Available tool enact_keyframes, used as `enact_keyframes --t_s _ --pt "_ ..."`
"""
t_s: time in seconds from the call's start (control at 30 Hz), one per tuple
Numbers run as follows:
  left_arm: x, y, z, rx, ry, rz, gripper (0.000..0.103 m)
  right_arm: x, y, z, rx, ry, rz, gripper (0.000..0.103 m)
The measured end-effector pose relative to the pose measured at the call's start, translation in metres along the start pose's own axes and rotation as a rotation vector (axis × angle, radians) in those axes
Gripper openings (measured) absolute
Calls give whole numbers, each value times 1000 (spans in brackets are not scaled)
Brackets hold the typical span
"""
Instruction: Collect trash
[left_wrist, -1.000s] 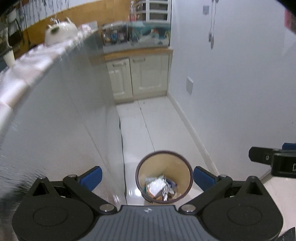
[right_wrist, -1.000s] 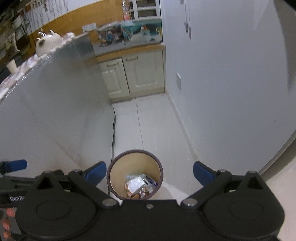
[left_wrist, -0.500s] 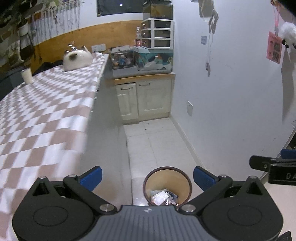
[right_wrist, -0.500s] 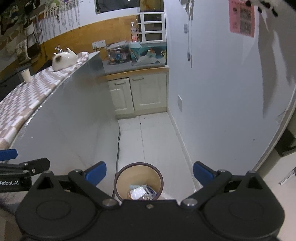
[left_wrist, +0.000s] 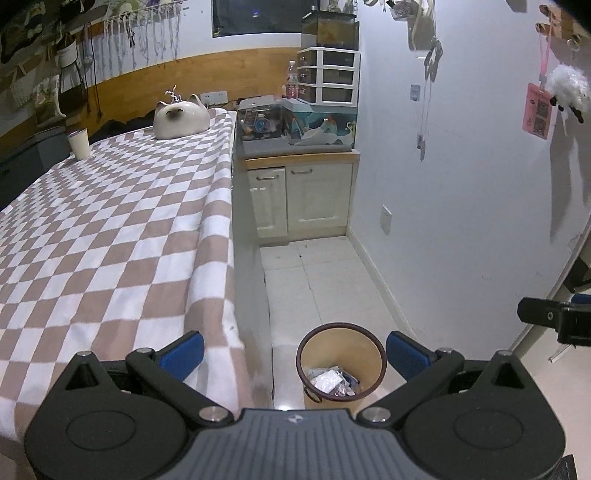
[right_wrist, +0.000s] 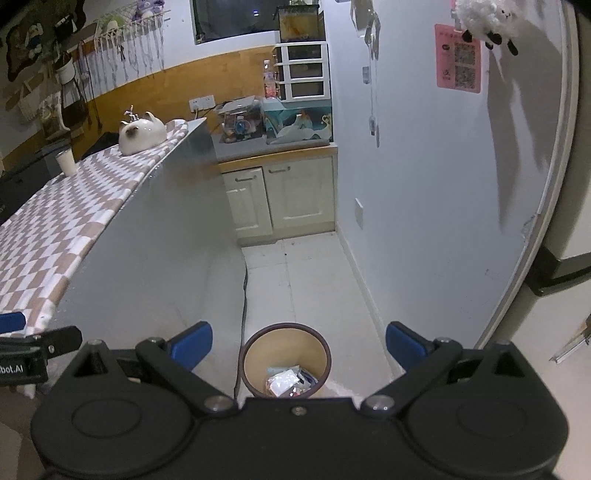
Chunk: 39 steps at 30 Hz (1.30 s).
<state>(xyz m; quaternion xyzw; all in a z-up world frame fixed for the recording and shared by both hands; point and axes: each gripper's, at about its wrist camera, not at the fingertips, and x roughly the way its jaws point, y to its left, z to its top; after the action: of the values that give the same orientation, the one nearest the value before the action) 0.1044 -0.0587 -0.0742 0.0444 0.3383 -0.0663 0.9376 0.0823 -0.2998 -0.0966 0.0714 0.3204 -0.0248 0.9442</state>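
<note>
Both grippers are raised above the floor and empty. The left gripper (left_wrist: 293, 350) has its blue-padded fingers (left_wrist: 183, 349) spread wide with nothing between them; the right gripper (right_wrist: 297, 345) is likewise spread wide and carries nothing.

The waste bin (left_wrist: 341, 363) stands on the tiled floor just beside the foot of the checked-cloth surface (left_wrist: 110, 240). Crumpled wrappers (right_wrist: 284, 380) lie in its bottom. On the surface only a cat-shaped ceramic pot (left_wrist: 181, 120) and a white cup (left_wrist: 79, 143) are visible, both at the far end; no loose trash can be made out on the cloth or the floor in either view.

Assessment: the step in hand appears to be locating the next piece of trash, or the collection may be complete. Recommended practice: sweep both cameras along the surface and the floor edge before committing, keep the fingers wide on approach, and keep clear of the pot and cup.
</note>
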Motion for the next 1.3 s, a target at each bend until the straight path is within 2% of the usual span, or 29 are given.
enact_keyframes --t_s 0.57,1.3 --pt "-35 28 -20 -79 9 -35 103 -41 24 -17 -53 -14 14 102" --pt "-69 24 -18 -51 -47 -43 103 -74 33 -17 -95 -54 -7 102"
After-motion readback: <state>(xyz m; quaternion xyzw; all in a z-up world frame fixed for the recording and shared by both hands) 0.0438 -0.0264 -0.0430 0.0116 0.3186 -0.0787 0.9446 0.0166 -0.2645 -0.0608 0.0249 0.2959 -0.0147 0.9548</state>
